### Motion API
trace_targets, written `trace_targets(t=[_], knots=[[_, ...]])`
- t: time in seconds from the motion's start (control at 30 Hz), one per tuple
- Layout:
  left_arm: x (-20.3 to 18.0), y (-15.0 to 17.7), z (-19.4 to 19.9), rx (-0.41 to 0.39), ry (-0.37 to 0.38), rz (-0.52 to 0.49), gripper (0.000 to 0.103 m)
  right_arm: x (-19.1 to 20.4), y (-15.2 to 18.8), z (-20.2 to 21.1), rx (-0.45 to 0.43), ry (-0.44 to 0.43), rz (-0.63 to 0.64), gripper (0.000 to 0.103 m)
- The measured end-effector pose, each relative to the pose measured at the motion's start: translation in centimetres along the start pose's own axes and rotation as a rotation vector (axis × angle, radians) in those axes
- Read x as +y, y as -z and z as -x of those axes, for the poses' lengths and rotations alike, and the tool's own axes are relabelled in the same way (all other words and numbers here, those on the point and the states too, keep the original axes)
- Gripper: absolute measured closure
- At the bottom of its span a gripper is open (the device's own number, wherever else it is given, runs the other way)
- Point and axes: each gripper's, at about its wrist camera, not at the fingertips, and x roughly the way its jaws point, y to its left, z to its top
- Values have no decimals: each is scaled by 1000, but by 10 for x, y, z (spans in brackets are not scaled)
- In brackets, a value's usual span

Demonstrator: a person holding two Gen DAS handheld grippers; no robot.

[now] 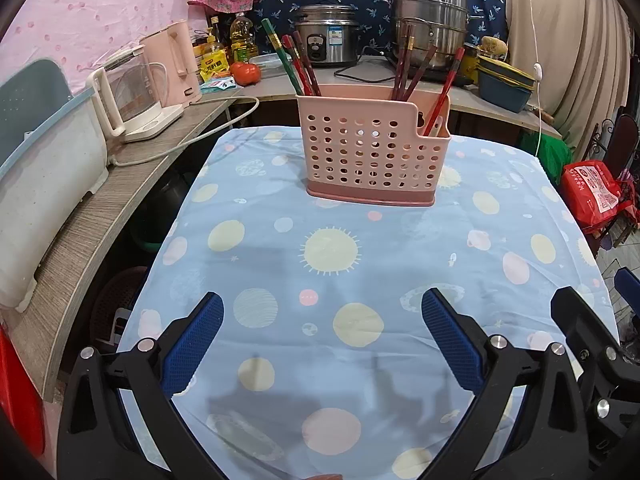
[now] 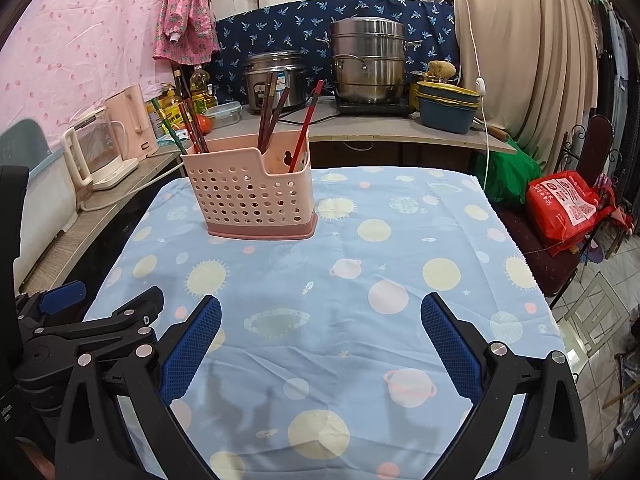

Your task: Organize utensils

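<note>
Left gripper (image 1: pixel 322 336) and right gripper (image 2: pixel 320 336) hovered low over the tablecloth (image 2: pixel 360 264), fingers spread, empty. Chopsticks (image 1: pixel 404 68) stood near-upright in the holder (image 1: pixel 372 148), tips fanning outward.

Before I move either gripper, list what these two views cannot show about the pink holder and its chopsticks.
- Lower ends of the chopsticks: hidden in both views by the pink holder and its perforated wall.
- Exact chopstick count: the sticks overlap, left wrist view.
- Inner dividers: only the rim shows.
- Small pale item in the low compartment: too small to identify.
- The holder's back: faces away.
</note>
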Motion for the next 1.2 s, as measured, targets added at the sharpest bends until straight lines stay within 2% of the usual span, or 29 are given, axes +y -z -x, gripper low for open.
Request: trace_targets(t=[1.2], knots=[[15,2,-5,16,-42,40,8,-1,-1,-2,14,16,19,7]])
